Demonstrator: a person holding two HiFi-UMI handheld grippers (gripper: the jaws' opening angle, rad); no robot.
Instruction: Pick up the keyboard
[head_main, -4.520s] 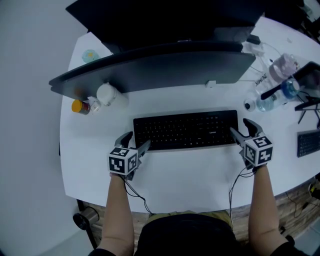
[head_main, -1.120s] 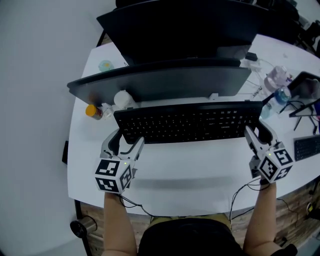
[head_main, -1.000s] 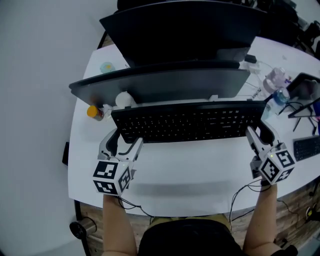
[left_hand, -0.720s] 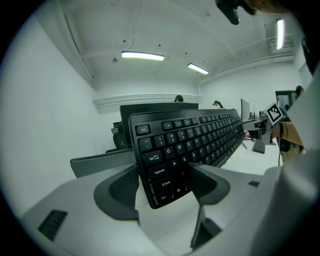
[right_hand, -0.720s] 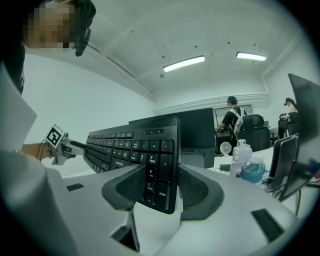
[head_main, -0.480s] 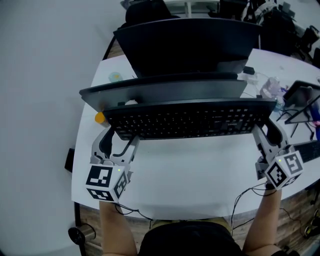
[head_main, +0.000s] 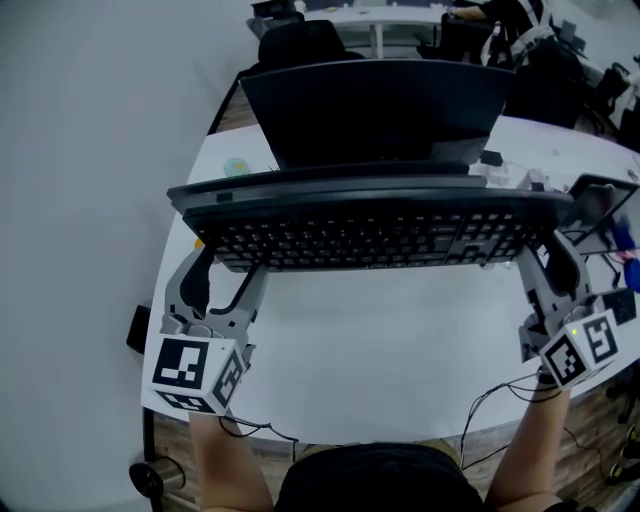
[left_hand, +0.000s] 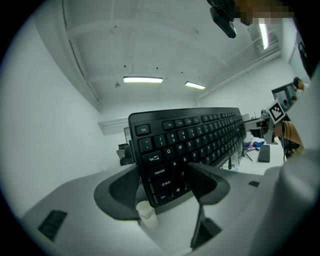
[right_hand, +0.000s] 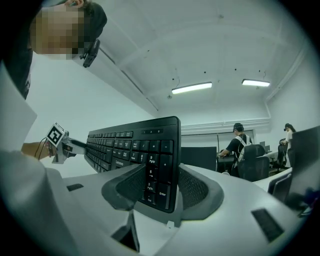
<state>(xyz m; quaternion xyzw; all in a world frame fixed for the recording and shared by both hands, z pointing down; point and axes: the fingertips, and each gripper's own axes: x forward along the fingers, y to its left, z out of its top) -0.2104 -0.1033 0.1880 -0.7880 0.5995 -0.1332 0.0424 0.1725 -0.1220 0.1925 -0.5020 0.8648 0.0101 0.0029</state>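
Keyboard (head_main: 378, 235): black, full-size, with a numeric pad, held in the air roughly level, key face up, long axis spanning from one gripper to the other. Its Esc-to-Ctrl end sits between the jaws of the left gripper (left_hand: 165, 182), its numeric-pad end between those of the right gripper (right_hand: 161, 189). Each pair clamps the front and rear edges.

Cool, rather dim light fills my head view, and the white table (head_main: 400, 350) looks evenly lit. Fluorescent ceiling tubes (left_hand: 143, 79) glare white in both my gripper views. The keyboard (head_main: 370, 232) reads near-black, its key legends sharp. Both gripper views bend strongly and darken at their round edges.
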